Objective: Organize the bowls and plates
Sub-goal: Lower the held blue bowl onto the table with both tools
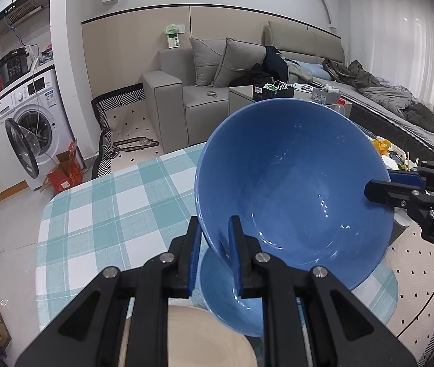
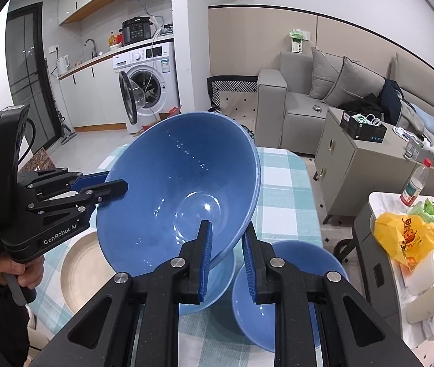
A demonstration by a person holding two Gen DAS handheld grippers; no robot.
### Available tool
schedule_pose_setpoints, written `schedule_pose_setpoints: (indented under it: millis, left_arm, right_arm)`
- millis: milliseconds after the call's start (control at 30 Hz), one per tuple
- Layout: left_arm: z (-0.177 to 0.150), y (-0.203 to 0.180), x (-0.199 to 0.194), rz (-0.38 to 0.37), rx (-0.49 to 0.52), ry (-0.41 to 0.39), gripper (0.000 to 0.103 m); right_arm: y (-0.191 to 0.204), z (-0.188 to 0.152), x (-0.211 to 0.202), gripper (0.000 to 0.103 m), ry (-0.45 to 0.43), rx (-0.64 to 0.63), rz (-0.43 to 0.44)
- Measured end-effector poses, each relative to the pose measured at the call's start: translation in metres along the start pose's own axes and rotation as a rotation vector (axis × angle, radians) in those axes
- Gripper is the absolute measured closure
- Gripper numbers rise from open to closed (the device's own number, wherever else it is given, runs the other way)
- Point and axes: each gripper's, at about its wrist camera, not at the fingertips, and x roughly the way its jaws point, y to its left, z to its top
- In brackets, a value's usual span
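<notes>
Left gripper (image 1: 215, 244) and right gripper (image 2: 227, 250) each clamp opposite rims of the tilted blue bowl (image 1: 293, 177).

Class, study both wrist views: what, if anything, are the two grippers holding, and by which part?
Both hold the large blue bowl by its rim, on opposite sides: the left gripper and the right gripper each clamp the wall with one finger inside and one outside.

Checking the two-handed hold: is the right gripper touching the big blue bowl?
Touching. The right wrist view shows the right gripper with fingers either side of the big blue bowl's wall, clamped on it.
</notes>
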Motion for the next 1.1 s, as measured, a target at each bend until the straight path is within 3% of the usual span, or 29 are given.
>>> schedule_pose_setpoints:
  millis: [1100]
  left_arm:
    - [-0.045,0.008,0.031,0.027,-0.01,0.126,0.087]
  right_arm:
    - [0.008,-0.036,0.061,0.083,0.138,0.011,0.063]
